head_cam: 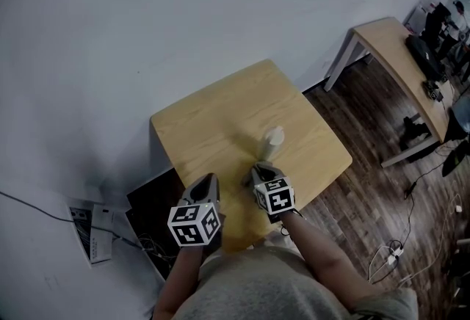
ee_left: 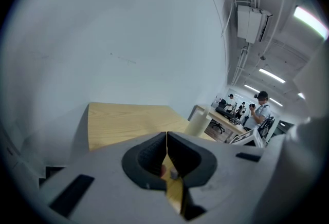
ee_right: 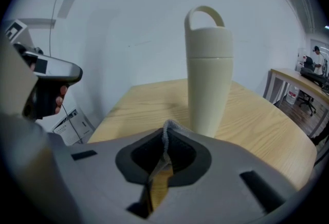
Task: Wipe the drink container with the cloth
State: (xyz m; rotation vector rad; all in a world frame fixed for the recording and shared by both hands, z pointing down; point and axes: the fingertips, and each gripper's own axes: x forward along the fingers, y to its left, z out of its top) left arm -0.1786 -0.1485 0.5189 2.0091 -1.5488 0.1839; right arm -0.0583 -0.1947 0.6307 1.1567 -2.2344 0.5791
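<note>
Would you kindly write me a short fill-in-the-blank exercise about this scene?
1. The right claw is shut on the ____.
2. The drink container stands ____ on the table.
3. The left claw is shut, with ____ between its jaws.
Missing words: cloth; upright; nothing.

No word or number can be read anywhere. The paper sheet [head_cam: 88, 234] on the floor, left of the bench [head_cam: 213, 120], carries print too small to make out.

Drink container [ee_right: 208, 74] stands on table [ee_right: 267, 125] before right tool [ee_right: 165, 141].
</note>
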